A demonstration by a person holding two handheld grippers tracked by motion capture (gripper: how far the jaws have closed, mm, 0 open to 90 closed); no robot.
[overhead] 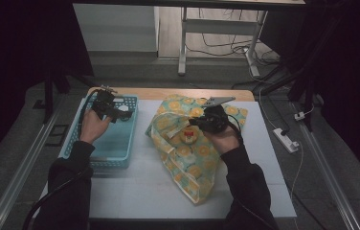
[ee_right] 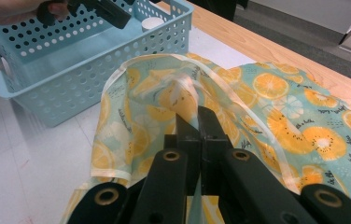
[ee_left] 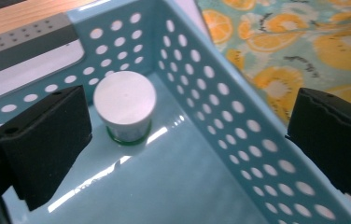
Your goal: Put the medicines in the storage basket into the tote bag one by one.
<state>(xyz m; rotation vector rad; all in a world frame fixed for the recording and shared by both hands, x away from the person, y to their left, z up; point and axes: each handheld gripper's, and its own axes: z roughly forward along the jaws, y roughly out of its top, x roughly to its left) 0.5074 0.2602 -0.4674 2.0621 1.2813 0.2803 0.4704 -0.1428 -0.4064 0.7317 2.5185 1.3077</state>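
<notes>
A light blue perforated basket [overhead: 116, 163] stands at the table's left. A white round tub [ee_left: 124, 105] with a green base sits upright in its far corner. My left gripper [ee_left: 187, 135] hovers open over that corner, its jaws wide apart and empty, the tub just beyond the left jaw. An orange-slice print bag [overhead: 187, 158] lies right of the basket with its mouth facing it. My right gripper [ee_right: 197, 116] is shut on the bag's upper fabric near the rim and holds the mouth up. A small round yellow and red item [overhead: 188, 135] shows inside the mouth.
The basket wall [ee_left: 239, 116] runs between my left jaws, with the bag [ee_left: 304, 42] just beyond it. Bare white mat [overhead: 144, 191] lies in front of basket and bag. A wooden table edge [overhead: 168, 92] runs behind them. A power strip [overhead: 286, 140] lies on the floor at right.
</notes>
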